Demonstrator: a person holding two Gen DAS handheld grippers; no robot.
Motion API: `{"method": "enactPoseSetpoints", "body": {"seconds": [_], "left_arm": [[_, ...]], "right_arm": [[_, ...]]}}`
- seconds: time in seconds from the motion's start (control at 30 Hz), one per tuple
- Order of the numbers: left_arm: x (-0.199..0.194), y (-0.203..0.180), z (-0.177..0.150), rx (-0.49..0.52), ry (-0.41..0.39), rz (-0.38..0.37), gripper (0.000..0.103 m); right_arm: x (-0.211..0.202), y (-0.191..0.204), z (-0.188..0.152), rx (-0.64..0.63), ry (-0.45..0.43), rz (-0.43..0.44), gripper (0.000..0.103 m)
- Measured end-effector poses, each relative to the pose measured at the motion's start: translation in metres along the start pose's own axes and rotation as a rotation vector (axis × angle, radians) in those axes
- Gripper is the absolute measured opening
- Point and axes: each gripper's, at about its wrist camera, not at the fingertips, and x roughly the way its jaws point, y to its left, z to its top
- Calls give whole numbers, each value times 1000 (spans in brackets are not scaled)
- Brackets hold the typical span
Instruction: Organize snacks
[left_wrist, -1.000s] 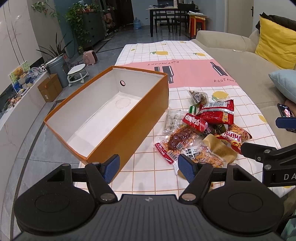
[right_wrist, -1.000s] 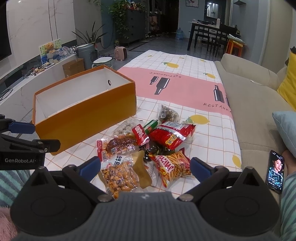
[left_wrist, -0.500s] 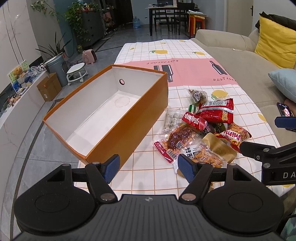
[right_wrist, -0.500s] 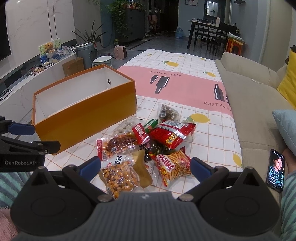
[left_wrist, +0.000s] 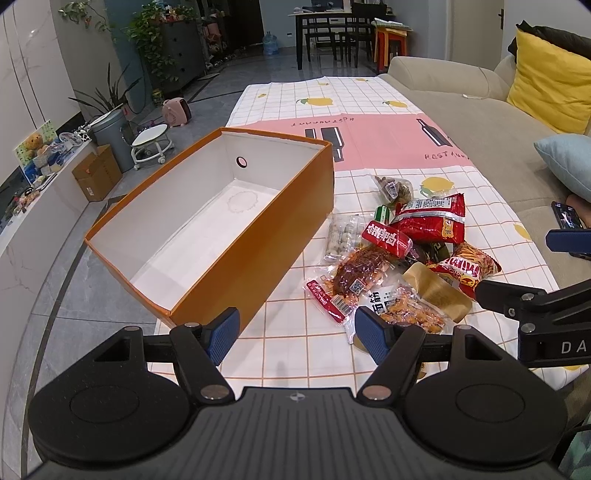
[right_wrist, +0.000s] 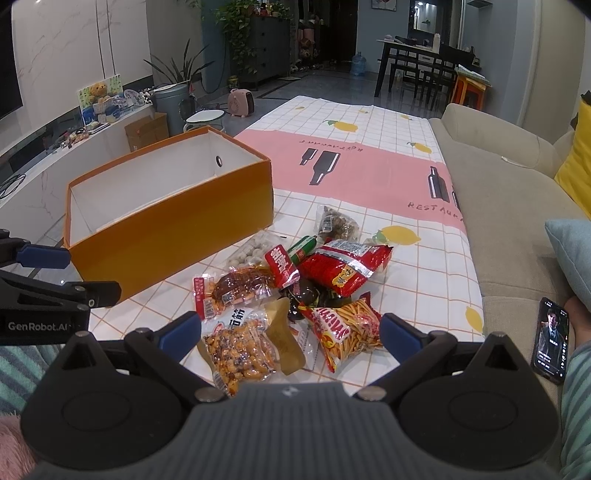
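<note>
One orange box (left_wrist: 258, 236) sits on the table (left_wrist: 369, 147) — and beside it, one pile of about ten snack bags (right_wrist: 295, 295). One phone (right_wrist: 551, 339) — on the sofa (right_wrist: 517, 221).

The right gripper (right_wrist: 290, 332) hangs at six o'clock above the checked tablecloth (right_wrist: 417, 266), its blue pads spread wide with nothing between them. Just ahead lies a heap of snack packets: a clear bag of coated peanuts (right_wrist: 240, 350) at the near left, a fries-print packet (right_wrist: 347, 332) at the near right, a red foil bag (right_wrist: 343, 269) toward twelve o'clock from it, and a small brown packet (right_wrist: 336, 223) farthest out. At ten o'clock an orange box (right_wrist: 173, 236) stands open, its white inside bare as far as it shows. The left gripper (right_wrist: 48, 269) juts in at nine o'clock. A phone (right_wrist: 550, 339) lies at four o'clock on the beige sofa (right_wrist: 517, 221).
</note>
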Motion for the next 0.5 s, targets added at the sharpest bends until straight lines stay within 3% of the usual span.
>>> {"method": "enactPoseSetpoints", "body": {"seconds": [0.5], "left_arm": [[1, 0, -1, 9, 12, -4, 84]], "right_arm": [[0, 0, -1, 1, 6, -3, 99]]}}
